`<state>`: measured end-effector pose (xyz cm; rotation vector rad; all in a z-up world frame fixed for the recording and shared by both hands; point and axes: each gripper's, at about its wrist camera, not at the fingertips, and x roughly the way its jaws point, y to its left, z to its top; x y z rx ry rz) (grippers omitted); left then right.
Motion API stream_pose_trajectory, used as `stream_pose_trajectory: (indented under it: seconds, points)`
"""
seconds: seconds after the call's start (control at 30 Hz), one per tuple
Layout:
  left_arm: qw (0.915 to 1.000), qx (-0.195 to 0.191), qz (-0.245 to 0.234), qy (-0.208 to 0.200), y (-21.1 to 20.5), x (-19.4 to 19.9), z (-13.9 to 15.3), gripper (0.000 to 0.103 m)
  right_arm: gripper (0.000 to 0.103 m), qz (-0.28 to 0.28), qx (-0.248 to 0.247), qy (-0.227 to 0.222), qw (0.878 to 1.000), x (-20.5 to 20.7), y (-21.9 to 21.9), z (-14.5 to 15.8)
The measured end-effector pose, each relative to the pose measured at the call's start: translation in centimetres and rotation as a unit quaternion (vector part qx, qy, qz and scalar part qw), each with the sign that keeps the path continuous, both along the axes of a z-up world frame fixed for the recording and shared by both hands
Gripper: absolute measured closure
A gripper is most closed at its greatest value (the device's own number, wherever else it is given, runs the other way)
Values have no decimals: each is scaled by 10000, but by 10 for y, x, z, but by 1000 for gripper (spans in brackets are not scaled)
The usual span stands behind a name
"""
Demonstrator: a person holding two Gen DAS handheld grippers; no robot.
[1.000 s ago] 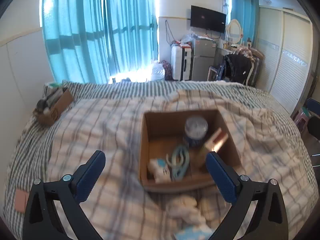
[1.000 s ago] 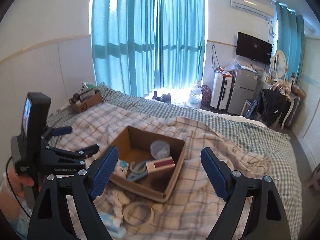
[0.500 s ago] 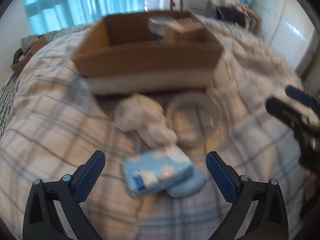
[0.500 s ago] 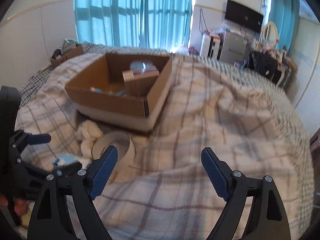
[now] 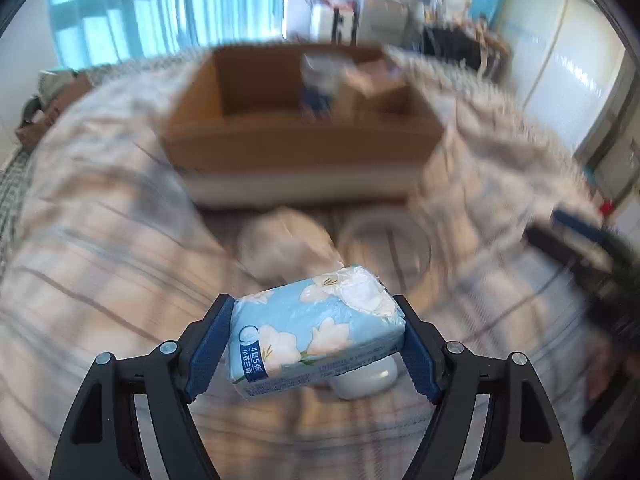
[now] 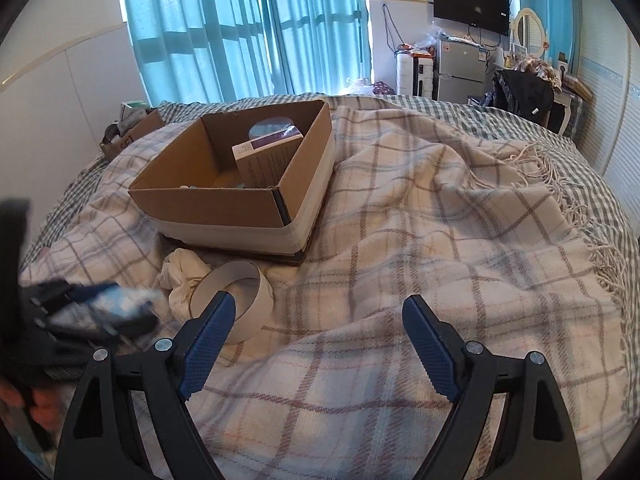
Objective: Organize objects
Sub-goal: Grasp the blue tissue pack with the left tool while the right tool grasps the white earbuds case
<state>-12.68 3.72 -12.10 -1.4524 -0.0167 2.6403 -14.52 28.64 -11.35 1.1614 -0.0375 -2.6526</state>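
Note:
My left gripper [image 5: 316, 344] is shut on a light blue floral tissue pack [image 5: 312, 332], held above the plaid blanket. A small white rounded case [image 5: 368, 380] lies under the pack. The cardboard box [image 5: 304, 136] stands beyond, holding a jar and a carton; it also shows in the right wrist view [image 6: 240, 188]. A crumpled white cloth [image 6: 180, 272] and a white tape ring [image 6: 240, 296] lie in front of the box. My right gripper [image 6: 320, 328] is open and empty over the blanket, right of the ring. The left gripper shows blurred at the left [image 6: 88, 308].
A plaid blanket [image 6: 440, 240] covers the bed. A second small box of items [image 6: 132, 128] sits at the far left of the bed. A fridge, suitcase and chair stand beyond the bed's far side.
My left gripper has closed on the tissue pack and lifted it off the blanket. The right gripper has dropped lower and nearer the tape ring, still open.

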Motion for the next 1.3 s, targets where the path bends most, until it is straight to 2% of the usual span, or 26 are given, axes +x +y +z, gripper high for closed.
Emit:
stream_pose_trajectory:
  seconds: [0.13, 0.17, 0.3, 0.37, 0.43, 0.5, 0.6, 0.7, 0.73, 0.8, 0.9, 1.0, 1.07, 1.17, 1.3]
  points:
    - [9981, -452, 135, 387, -23, -4, 24, 24, 17, 248, 203, -234, 9992, 4, -23, 0]
    - [9969, -623, 150, 456, -28, -3, 24, 24, 17, 347, 206, -322, 9987, 5, -30, -2]
    - [9945, -840, 161, 599, -42, -6, 19, 24, 17, 863, 74, -772, 9932, 7, -71, -14]
    - [9935, -937, 151, 627, -49, -10, 17, 24, 17, 1070, 239, -914, 9898, 6, -94, -23]
    - [9933, -960, 129, 630, -53, -6, 11, 24, 23, 1182, 387, -1008, 9871, 5, -111, -32]
    - [9946, -860, 94, 573, -60, -4, 5, 24, 30, 1265, 278, -1263, 9835, 1, -123, -44]
    - [9976, -576, 136, 365, -69, -6, -9, 23, 31, 1336, 176, -1676, 9766, -6, -136, -65]
    - [9986, -408, 82, 333, -71, -3, -14, 24, 33, 1387, 587, -2043, 9672, -10, -152, -90]
    - [9987, -364, 55, 352, -70, -2, -13, 24, 35, 1384, 708, -2026, 9668, -8, -155, -92]
    - [9988, -301, 26, 378, -71, 1, -12, 24, 49, 1398, 743, -1952, 9679, -5, -156, -89]
    - [9990, -205, 16, 394, -72, 5, -10, 23, 49, 1323, 805, -1797, 9715, 2, -153, -80]
    - [9990, -147, 48, 408, -74, 8, -8, 24, 49, 1199, 697, -1458, 9795, 12, -145, -59]
    - [9989, -155, 66, 438, -72, 10, -4, 24, 49, 1141, 577, -1194, 9846, 20, -137, -40]
    - [9986, -46, 47, 530, -71, 11, 7, 24, 49, 1104, 644, -909, 9876, 29, -130, -16]
    - [9972, 39, -96, 744, -63, 7, 33, 24, 49, 1030, 572, -450, 9920, 27, -117, 32]
